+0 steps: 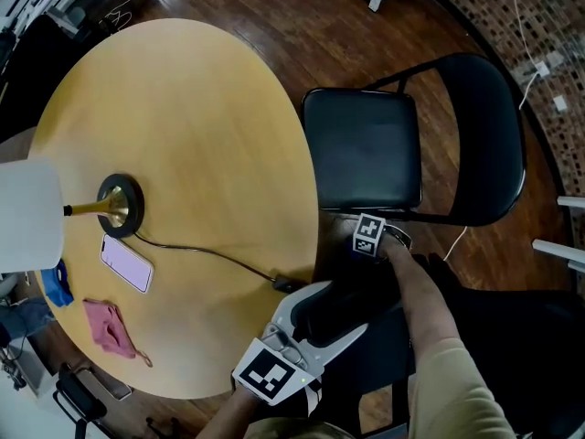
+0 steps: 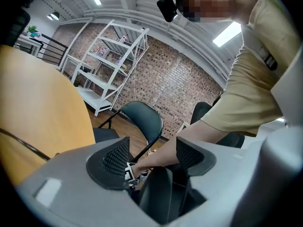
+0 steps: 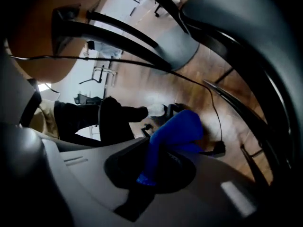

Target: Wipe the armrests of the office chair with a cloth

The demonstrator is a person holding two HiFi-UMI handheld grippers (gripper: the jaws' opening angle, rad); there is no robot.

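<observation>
Right claw: the right claw [image 3: 151, 171] is clamped on the blue cloth [image 3: 175, 134].
Left claw: the left claw [image 2: 151, 156] has its jaws apart astride the armrest [image 1: 340, 309], pads seemingly not pinching.
Armrest: just beside the right claw, on the person's side.
Long axis: runs from left claw toward right.

A round wooden worktop [image 1: 192, 108] is shown. On it are set a lamp base [image 1: 121, 205], a phone [image 1: 126, 264] and a pink mask [image 1: 110, 327]; a cable [image 1: 215, 257] is trailed across.
</observation>
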